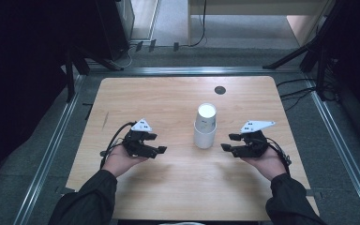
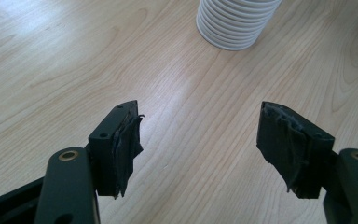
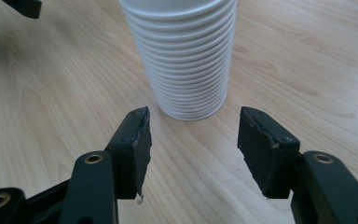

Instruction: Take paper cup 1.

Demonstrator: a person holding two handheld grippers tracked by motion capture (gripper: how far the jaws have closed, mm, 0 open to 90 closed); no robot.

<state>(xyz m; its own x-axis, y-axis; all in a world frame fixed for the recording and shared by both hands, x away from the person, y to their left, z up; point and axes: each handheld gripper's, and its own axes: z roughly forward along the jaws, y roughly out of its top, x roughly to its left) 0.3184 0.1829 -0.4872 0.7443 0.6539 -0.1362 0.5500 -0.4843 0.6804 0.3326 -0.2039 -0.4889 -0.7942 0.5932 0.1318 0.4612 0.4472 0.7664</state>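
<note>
High view: stack of white cups (image 1: pixel 205 126) is seen standing upright near the centre of the wooden worktop (image 1: pixel 168 101), with the top cup tilted slightly toward 12 o'clock. Left gripper (image 1: pixel 155 143) is held at roughly 9 o'clock from the stack, right gripper (image 1: pixel 230 142) at roughly 3 o'clock; both are pointed inward at the stack and kept apart from it. Each is carried in an upturned hand, with dark sleeves entering from 6 o'clock. A small dark round disc (image 1: pixel 220 90) is noted on the worktop at 12 o'clock from the stack.

Left gripper view: jaws are spread wide, with nothing between them but bare wood grain. Worn black padding is noted on their inner faces. The ribbed base of the stack (image 2: pixel 237 23) is seen at about 1 o'clock, well beyond the jaw tips.

Right gripper view: jaws are likewise parted and nothing is held. The stack (image 3: pixel 182 56) is seen at 12 o'clock, just beyond the tips and centred on the gap, not touched. Stacked rims are counted as many close rings.
</note>
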